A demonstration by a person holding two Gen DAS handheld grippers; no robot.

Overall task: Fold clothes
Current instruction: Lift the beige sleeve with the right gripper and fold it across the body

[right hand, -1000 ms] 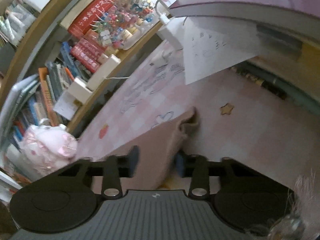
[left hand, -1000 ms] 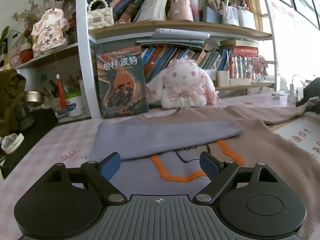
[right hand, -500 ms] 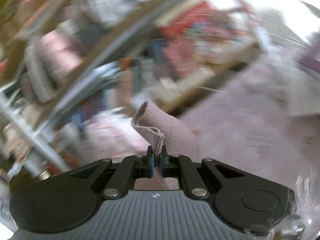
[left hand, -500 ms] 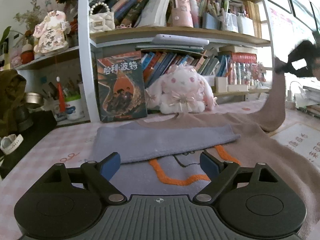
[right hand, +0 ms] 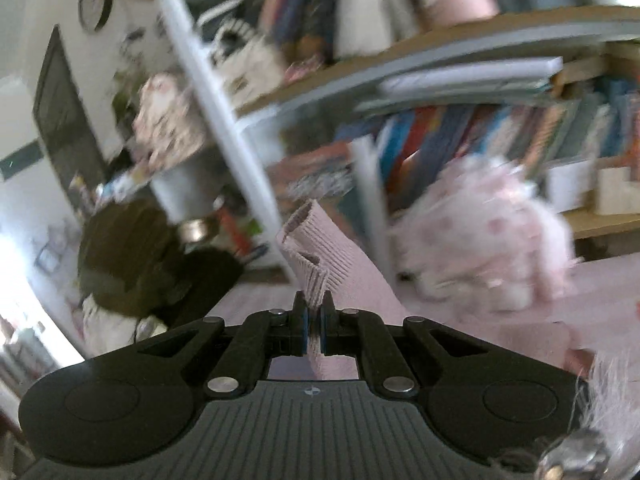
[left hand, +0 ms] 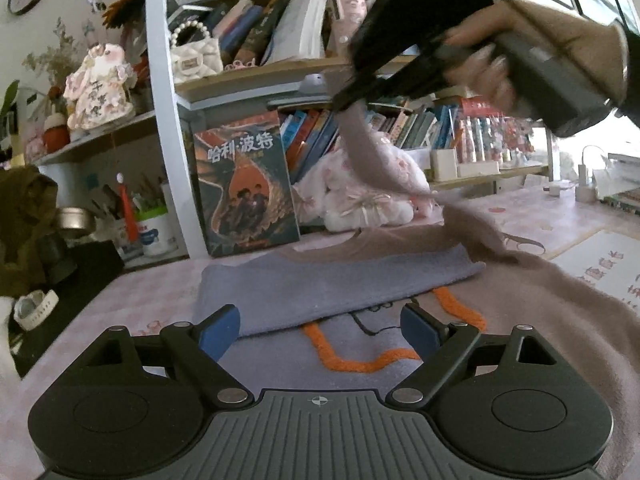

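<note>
At nine o'clock in the left wrist view the blue-padded left gripper (left hand: 320,330) hovers with fingers spread wide and empty above the sweater (left hand: 540,312), which lies flat on the pink table (left hand: 100,320). Toward one o'clock, a hand (left hand: 492,60) holds the right gripper (right hand: 314,330), pinched tight on the sweater's ribbed sleeve cuff (right hand: 310,248), lifted before the bookshelf (left hand: 168,120).
</note>
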